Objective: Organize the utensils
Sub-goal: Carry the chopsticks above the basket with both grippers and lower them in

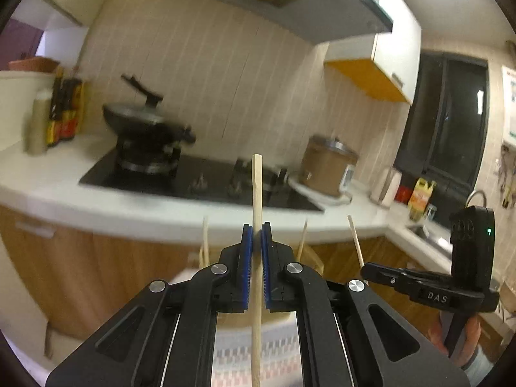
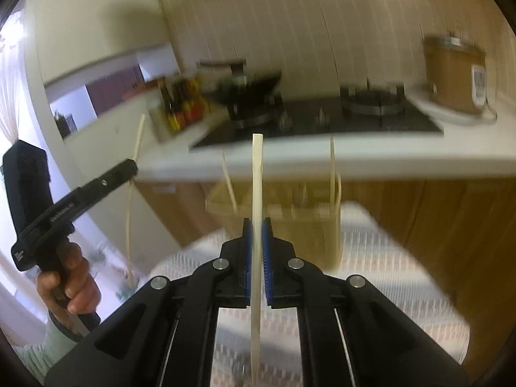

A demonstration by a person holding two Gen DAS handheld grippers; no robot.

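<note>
Wooden chopsticks are clamped in both tools: the left gripper [image 1: 257, 235] has its blue pads pressed tight on one pale chopstick [image 1: 257, 190], gripped partway along so that a flat-ended length sticks up past the jaws and a longer length hangs below, and the right gripper [image 2: 257, 230] pinches a second chopstick [image 2: 257, 174] in much the same way. Both sticks are held up in the air above a cloth-covered table [image 2: 380, 258], with a translucent utensil holder [image 2: 290, 213] on it, blurred, and a few other sticks already standing in it. The main risk, as I judge it, is pivoting: each stick is caught at one narrow spot between flat pads, so a quick swing could let it rotate or slide down out of the grip. Aiming is the other worry, since the long lower ends are hard to see and could catch the holder's rim or knock the sticks already standing there. With the two tools near each other, their chopsticks could also cross and lever one another loose.
</note>
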